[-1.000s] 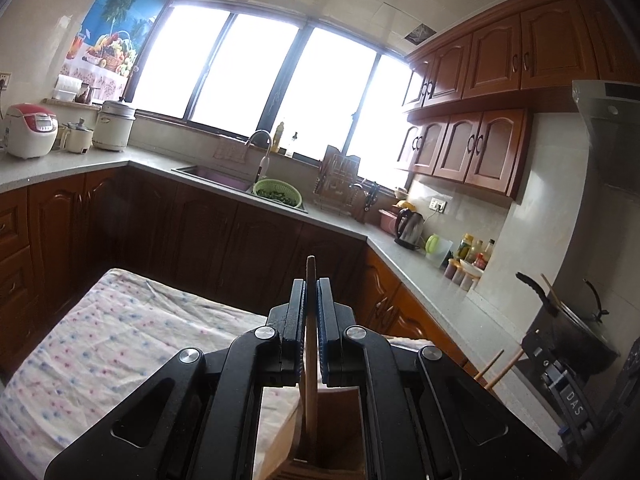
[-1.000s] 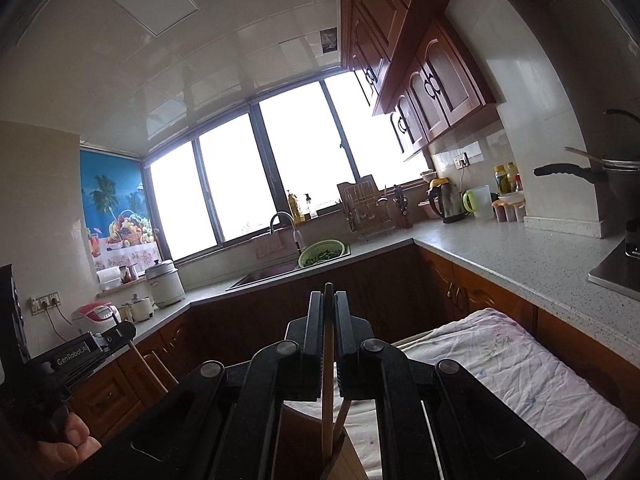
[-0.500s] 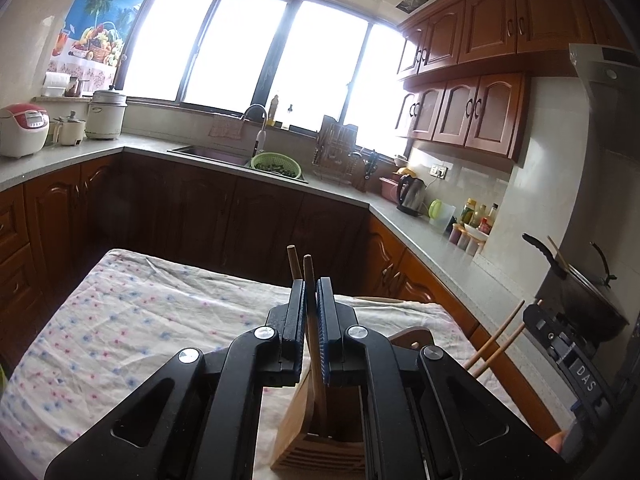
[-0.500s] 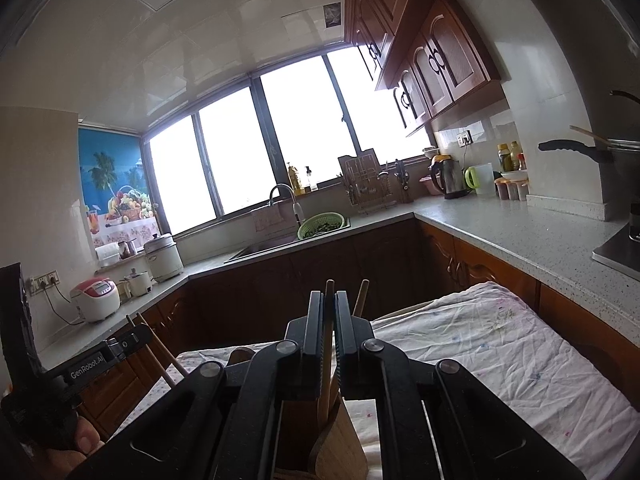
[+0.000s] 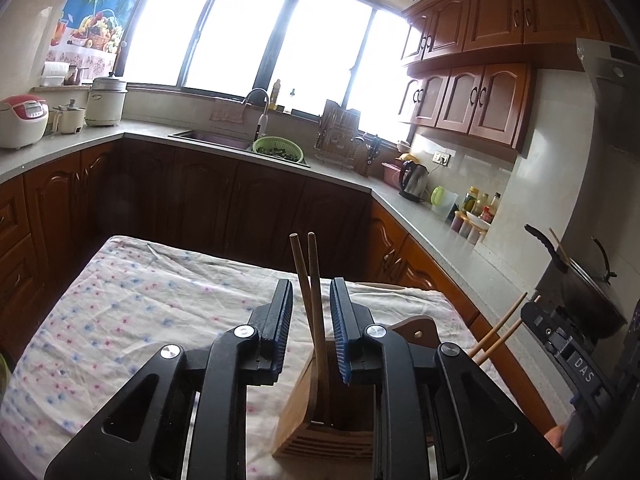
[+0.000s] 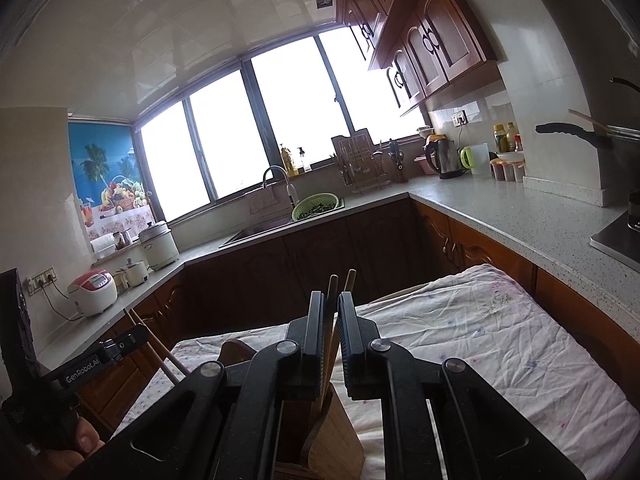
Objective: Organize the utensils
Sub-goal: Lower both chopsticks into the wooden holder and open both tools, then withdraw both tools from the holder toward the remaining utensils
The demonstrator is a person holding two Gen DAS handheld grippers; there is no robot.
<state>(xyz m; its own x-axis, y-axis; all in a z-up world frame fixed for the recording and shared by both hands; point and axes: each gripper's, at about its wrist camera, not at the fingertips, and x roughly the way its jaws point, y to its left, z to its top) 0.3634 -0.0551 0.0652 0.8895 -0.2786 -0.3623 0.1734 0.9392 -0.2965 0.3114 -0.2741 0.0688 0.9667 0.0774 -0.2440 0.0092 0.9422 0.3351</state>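
While the jaws are opening, finds the left gripper (image 5: 312, 286) at a narrow gap, with two chopsticks (image 5: 318, 320) upright between the blue pads (image 5: 282, 320) and a clear slit on each side. Grips neither stick. Directly below the fingers, drops both chopsticks into a wooden holder (image 5: 312, 428), the tips rising above the fingertips and leaning slightly apart. Under the holder and stretching ahead and to the left of the tool, lies a flowered cloth (image 5: 140, 312).

Likewise opening, leaves the right gripper (image 6: 331, 298) at only a slit, narrower than the left. Between its jaws, stands a second pair (image 6: 330, 340) in the holder, one stick close against the left pad with a thin gap at the right pad, the other rising behind the right finger. To the left of this tool, near the frame's edge, shows a hand (image 6: 76, 444) around the left gripper's handle.

Well ahead of both tools, beyond the cloth, runs a counter (image 5: 348, 184) with a green colander (image 5: 278, 148) by the sink and a kettle (image 5: 414, 180) farther right.
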